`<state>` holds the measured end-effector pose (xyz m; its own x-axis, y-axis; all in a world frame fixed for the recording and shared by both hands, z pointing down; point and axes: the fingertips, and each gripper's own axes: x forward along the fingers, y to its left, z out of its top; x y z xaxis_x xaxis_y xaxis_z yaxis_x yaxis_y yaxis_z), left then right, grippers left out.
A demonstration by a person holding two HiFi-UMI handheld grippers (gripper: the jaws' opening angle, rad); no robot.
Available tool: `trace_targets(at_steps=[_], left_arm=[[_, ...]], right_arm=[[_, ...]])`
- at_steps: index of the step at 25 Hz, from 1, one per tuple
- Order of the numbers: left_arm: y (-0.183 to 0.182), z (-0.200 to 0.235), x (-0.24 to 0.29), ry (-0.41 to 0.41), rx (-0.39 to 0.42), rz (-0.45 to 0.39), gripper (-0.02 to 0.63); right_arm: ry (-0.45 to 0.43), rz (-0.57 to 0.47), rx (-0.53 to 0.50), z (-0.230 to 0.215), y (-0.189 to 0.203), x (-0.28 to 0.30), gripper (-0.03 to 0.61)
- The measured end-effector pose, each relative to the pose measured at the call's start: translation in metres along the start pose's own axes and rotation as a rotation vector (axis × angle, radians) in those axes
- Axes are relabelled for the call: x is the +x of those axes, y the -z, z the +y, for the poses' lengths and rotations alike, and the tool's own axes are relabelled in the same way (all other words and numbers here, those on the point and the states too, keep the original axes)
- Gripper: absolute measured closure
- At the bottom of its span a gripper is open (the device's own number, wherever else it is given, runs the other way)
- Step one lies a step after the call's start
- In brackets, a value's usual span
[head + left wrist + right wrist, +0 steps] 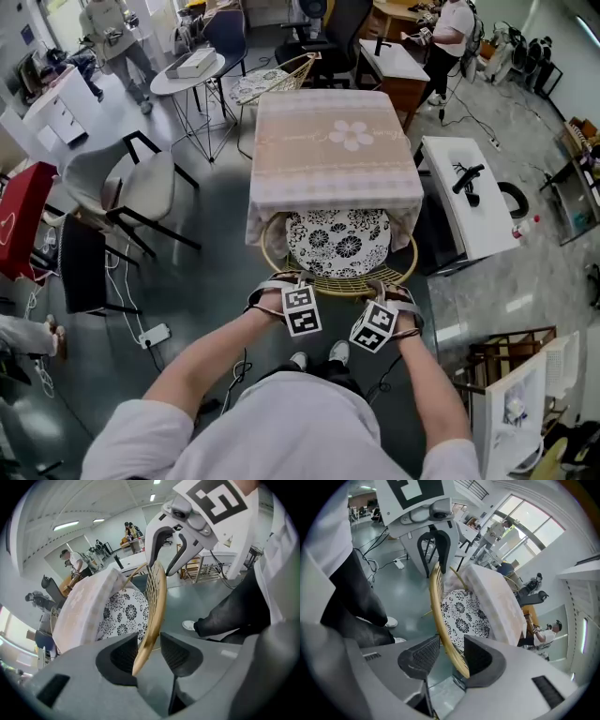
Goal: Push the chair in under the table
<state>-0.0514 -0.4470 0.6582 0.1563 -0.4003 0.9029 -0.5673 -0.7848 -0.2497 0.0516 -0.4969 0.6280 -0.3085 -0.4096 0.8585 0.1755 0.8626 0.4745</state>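
You are holding your 2 claws side by side on the back rim of the wicker chair point(337, 281), which is sitting mostly tucked under the worktop point(333, 141), its flowered cushion point(339, 242) showing just past the hanging edge of the pale tablecloth point(281, 202). Your left claw point(281, 286) is standing open: in the left gripper view the curved cane rim point(157, 602) is running up between its 2 pads, leaning toward the left pad and leaving a clear gap at the right one, so nothing is being squeezed. Your right claw point(394, 292) is likewise standing wide: in the right gripper view the rim point(438, 611) is passing between the pads, lying close to the right pad with open space at the left one. Both claws are pointing steeply down at the rim, with your shoes point(319, 356) showing on the grey floor point(206, 281) just below it. Another chair point(127, 187) is standing well apart to the left of the worktop.
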Motion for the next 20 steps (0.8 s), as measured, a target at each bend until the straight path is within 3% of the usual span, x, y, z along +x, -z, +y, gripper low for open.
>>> trace_targets(at_steps=[8, 13, 17, 20], left_arm=[[-0.029, 0.0, -0.044, -0.046, -0.081, -0.214, 0.471], [-0.05, 0.003, -0.073, -0.023, -0.259, -0.355, 0.476], [-0.059, 0.01, -0.093, -0.069, -0.355, -0.435, 0.531], [-0.063, 0.012, -0.111, -0.093, -0.466, -0.496, 0.565]], right_arm=[[0.083, -0.058, 0.343, -0.003, -0.015, -0.033, 0.447], [0.168, -0.14, 0.488, -0.01, -0.033, -0.064, 0.532], [0.223, -0.196, 0.561, -0.012, -0.042, -0.087, 0.55], [0.251, -0.247, 0.675, -0.015, -0.044, -0.105, 0.556]])
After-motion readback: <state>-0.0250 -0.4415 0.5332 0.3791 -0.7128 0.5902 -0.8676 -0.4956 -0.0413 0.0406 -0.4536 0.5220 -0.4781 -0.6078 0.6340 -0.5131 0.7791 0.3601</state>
